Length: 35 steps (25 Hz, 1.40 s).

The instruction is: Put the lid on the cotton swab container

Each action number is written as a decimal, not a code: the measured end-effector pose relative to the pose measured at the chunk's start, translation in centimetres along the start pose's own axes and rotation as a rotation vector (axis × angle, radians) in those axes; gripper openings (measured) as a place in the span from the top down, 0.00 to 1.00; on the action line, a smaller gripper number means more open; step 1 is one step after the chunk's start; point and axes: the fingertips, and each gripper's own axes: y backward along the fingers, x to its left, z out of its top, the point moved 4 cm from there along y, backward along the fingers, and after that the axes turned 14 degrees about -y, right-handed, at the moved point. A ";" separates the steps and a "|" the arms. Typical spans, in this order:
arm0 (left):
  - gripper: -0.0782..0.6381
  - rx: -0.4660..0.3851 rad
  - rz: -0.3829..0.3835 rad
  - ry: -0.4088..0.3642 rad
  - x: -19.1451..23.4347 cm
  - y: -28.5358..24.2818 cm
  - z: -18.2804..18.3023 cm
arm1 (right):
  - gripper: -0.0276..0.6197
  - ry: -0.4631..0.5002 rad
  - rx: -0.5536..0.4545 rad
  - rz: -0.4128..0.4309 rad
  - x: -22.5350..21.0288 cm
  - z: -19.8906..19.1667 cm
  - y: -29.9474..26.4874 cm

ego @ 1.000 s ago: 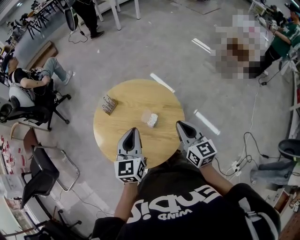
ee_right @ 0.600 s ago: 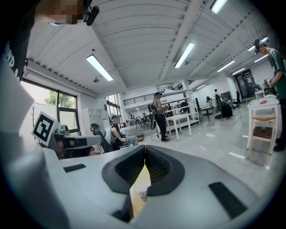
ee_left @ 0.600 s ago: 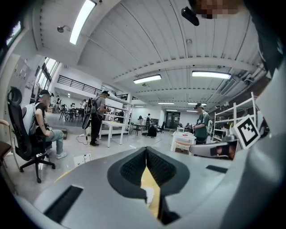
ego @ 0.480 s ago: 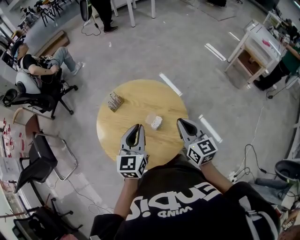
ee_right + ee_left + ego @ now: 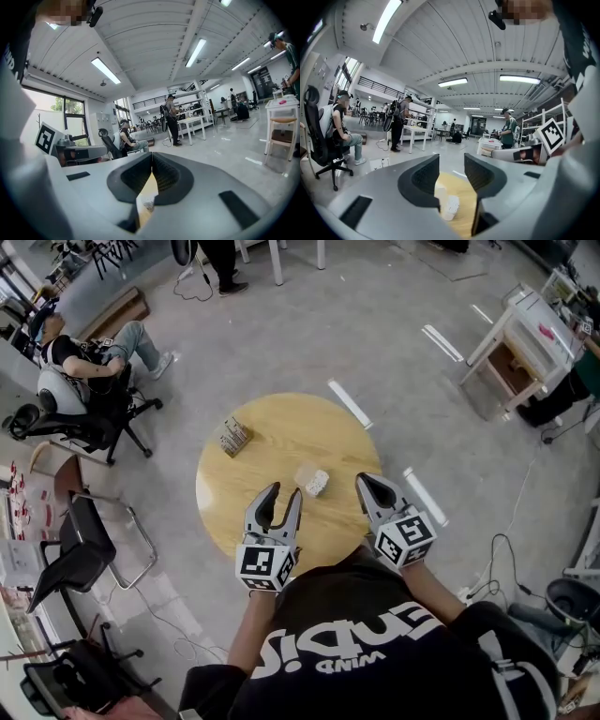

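On the round wooden table (image 5: 267, 460) lies the small white cotton swab container (image 5: 318, 484), with a clear lid (image 5: 305, 472) right beside it on its far left. My left gripper (image 5: 283, 494) hovers over the table's near edge, short of the container; its jaws are opening with nothing between them. Through them, the left gripper view shows the container (image 5: 451, 206) and the lid (image 5: 439, 193) ahead of the left gripper (image 5: 452, 164). My right gripper (image 5: 364, 481) is shut and empty at the table's near right; the right gripper (image 5: 152, 161) looks past its tips at the container (image 5: 148, 204).
A small striped box (image 5: 234, 437) sits at the table's far left. Office chairs (image 5: 80, 554) and a seated person (image 5: 80, 357) are to the left, a white side table (image 5: 525, 343) stands at the far right, and cables (image 5: 506, 549) run on the floor to the right.
The left gripper's jaws have parted from shut to open. Both grippers stay near the table's near edge while the head view has shifted slightly.
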 end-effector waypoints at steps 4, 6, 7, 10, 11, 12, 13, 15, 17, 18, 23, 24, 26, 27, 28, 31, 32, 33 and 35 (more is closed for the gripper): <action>0.57 0.020 -0.018 -0.013 0.0 -0.7 -0.5 | 0.95 0.009 0.001 0.009 -0.1 0.5 -0.4; 0.51 0.033 -0.021 -0.006 0.1 -1.1 -0.9 | 0.95 0.012 0.001 0.014 -0.1 0.6 -0.7; 0.50 0.040 -0.024 -0.002 0.2 -1.3 -1.1 | 0.95 0.014 0.003 0.017 -0.1 0.7 -0.9; 0.49 0.053 -0.024 -0.009 0.4 -1.6 -1.6 | 0.95 0.016 0.007 0.024 -0.1 0.9 -1.3; 0.49 0.059 -0.023 -0.014 0.5 -1.7 -1.9 | 0.95 0.017 0.007 0.024 -0.2 0.9 -1.4; 0.49 0.069 -0.024 -0.019 0.5 -1.9 -2.3 | 0.95 0.017 0.008 0.023 -0.2 1.0 -1.5; 0.49 0.082 -0.029 -0.025 0.5 -2.1 -2.8 | 0.95 0.016 0.009 0.022 -0.3 1.0 -1.6; 0.49 0.115 -0.047 -0.037 0.4 -2.6 -4.0 | 0.95 0.016 0.010 0.019 -0.4 0.9 -1.7; 0.49 0.147 -0.067 -0.044 0.1 -3.1 -5.3 | 0.95 0.016 0.009 0.015 -0.6 1.0 -1.9; 0.49 0.161 -0.077 -0.046 -0.1 -3.3 -5.8 | 0.95 0.016 0.008 0.013 -0.7 1.0 -1.9; 0.49 0.216 -0.127 -0.045 -1.0 -4.5 -8.5 | 0.95 0.014 0.009 -0.002 -1.2 1.1 -1.8; 0.49 0.228 -0.139 -0.048 -1.2 -4.7 -9.1 | 0.95 0.014 0.010 -0.005 -1.3 1.1 -1.8; 0.49 0.257 -0.161 -0.056 -1.6 -5.2 -10.5 | 0.95 0.014 0.011 -0.008 -1.4 1.2 -1.9; 0.49 0.274 -0.172 -0.062 -1.7 -5.5 -11.3 | 0.95 0.015 0.011 -0.010 -1.5 1.3 -1.9; 0.49 0.291 -0.183 -0.066 -1.9 -5.7 -12.1 | 0.95 0.015 0.011 -0.011 -1.5 1.3 -1.9; 0.49 0.346 -0.213 -0.070 -2.3 -6.1 -14.4 | 0.95 0.016 0.012 -0.017 -1.7 1.3 -1.9; 0.49 0.365 -0.223 -0.071 -2.5 -6.2 -15.1 | 0.95 0.017 0.012 -0.018 -1.8 1.3 -1.9; 0.49 0.383 -0.231 -0.071 -2.6 -6.3 -15.7 | 0.95 0.017 0.011 -0.019 -1.9 1.4 -1.9; 0.49 0.415 -0.244 -0.069 -2.9 -6.7 -17.0 | 0.95 0.017 0.010 -0.022 -2.2 1.5 -1.8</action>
